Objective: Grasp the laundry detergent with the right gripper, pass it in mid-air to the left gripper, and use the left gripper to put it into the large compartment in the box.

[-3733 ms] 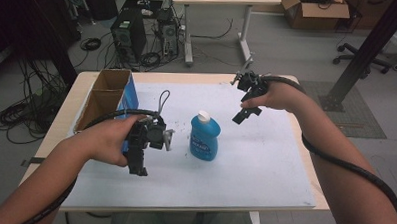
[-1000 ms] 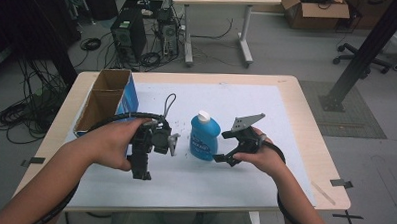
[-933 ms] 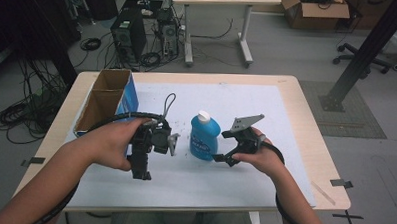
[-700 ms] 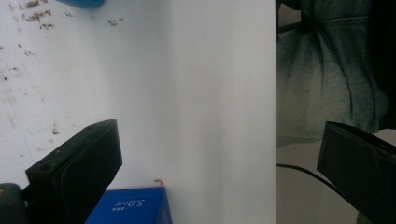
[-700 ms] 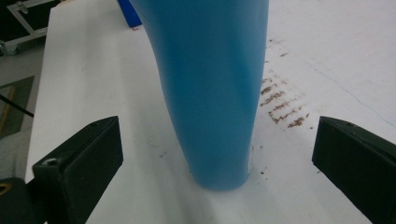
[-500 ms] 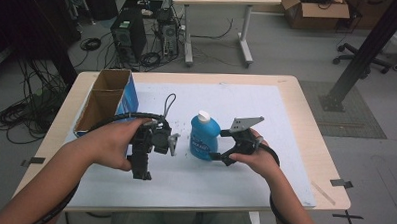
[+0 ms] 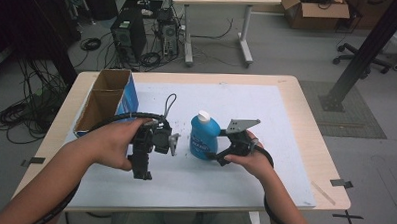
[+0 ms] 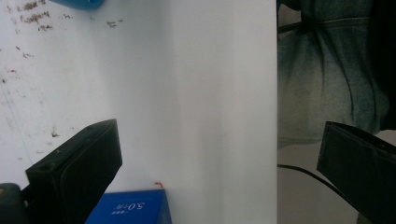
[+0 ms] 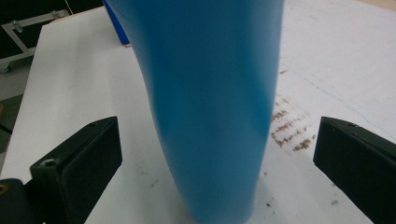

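A light wooden table [image 7: 306, 126] carries a large white sheet [image 7: 266, 114] over most of its top, speckled with small brown marks in both gripper views. At the far left corner of the table stands an open cardboard box with blue outer sides [image 7: 107, 101], split into two compartments; what lies inside either cannot be told. Near the middle of the sheet stands an upright blue plastic bottle with a white cap [image 7: 204, 134], its cap on; its contents cannot be seen through the blue wall. The right gripper [image 7: 224, 155], held in the person's right hand [image 7: 250, 156], sits just beside the bottle on its right; in the right gripper view the blue bottle body [image 9: 210, 107] rises between the two black jaws, which stand wide apart with clear gaps on both sides, gripping nothing. The left gripper [image 7: 143, 166], held in the left hand [image 7: 112, 146], points toward the near edge of the table, left of the bottle and apart from it; its jaws are also spread wide over the bare sheet and hold nothing.
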A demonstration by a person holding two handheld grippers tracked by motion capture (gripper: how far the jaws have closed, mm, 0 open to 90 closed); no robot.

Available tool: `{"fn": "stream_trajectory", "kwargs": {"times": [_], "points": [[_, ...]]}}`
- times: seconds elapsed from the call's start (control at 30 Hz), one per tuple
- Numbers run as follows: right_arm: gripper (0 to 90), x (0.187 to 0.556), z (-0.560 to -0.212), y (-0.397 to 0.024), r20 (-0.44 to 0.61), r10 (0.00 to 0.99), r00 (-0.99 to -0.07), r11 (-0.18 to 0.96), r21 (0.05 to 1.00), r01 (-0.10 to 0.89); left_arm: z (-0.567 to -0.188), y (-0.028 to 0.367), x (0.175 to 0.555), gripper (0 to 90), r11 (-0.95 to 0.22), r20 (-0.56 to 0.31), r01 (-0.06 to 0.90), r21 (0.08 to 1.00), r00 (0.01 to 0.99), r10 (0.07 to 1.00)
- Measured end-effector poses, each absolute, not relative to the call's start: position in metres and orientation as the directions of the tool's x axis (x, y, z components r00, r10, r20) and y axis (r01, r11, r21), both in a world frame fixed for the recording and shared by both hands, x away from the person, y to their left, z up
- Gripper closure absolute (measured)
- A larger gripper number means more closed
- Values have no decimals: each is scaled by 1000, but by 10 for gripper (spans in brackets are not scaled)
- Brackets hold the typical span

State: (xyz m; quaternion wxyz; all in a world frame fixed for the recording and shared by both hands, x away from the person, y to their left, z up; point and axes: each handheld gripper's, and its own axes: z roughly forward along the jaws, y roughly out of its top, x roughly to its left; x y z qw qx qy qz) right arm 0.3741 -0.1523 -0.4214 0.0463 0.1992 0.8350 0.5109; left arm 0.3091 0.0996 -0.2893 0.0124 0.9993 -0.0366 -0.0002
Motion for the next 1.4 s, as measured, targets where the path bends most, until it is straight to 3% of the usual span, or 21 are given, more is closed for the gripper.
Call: {"fn": "stream_trajectory", "kwargs": {"times": [1.03, 1.4], "points": [[7, 374, -435, -139, 98, 431, -897, 297, 923, 244, -292, 105, 306, 2, -997, 4, -73, 35, 997, -73], [43, 375, -439, -136, 107, 467, -878, 259, 933, 251, -292, 107, 305, 2, -997, 10, -74, 33, 997, -74]]}}
